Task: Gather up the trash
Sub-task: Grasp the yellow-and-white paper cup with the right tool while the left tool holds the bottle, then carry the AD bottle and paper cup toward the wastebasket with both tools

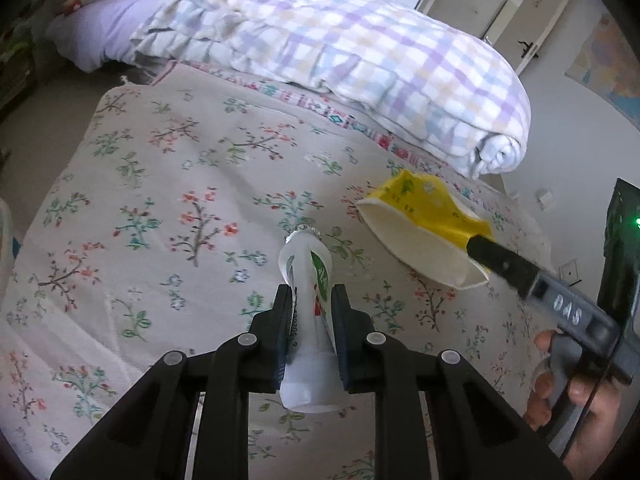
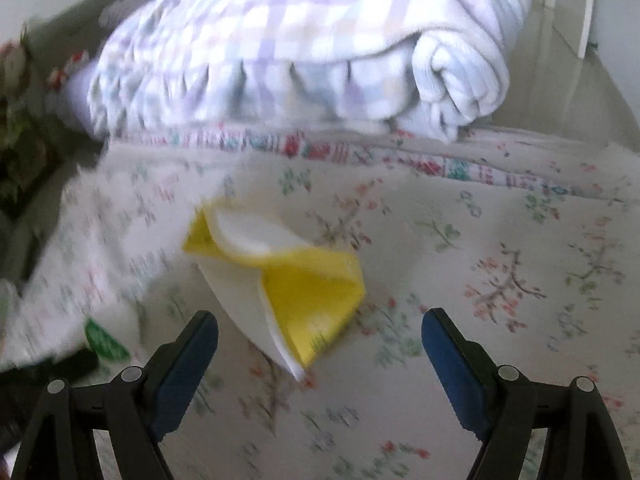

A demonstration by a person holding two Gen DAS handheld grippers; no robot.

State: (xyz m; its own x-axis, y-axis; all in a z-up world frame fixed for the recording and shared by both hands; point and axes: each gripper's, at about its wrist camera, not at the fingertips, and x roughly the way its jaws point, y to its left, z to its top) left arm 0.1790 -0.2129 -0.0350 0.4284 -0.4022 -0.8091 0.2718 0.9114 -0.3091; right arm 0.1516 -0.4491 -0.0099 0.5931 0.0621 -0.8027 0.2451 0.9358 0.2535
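My left gripper (image 1: 311, 296) is shut on a small white plastic bottle (image 1: 308, 280) with a green and red label, held above the floral bedspread (image 1: 160, 220). A crushed yellow and white paper cup (image 1: 420, 228) lies on the bedspread to its right. My right gripper (image 2: 320, 328) is open, its jaws wide on either side of the cup (image 2: 280, 276), which sits between and just ahead of the blue pads (image 2: 444, 344). In the left wrist view the right gripper's finger (image 1: 504, 264) reaches to the cup's edge. The right wrist view is blurred.
A rolled checked blanket (image 1: 360, 60) lies across the bed behind the cup; it also shows in the right wrist view (image 2: 320, 40). A door (image 1: 500, 4) and wall stand at the far right. The person's hand (image 1: 560, 380) holds the right gripper's handle.
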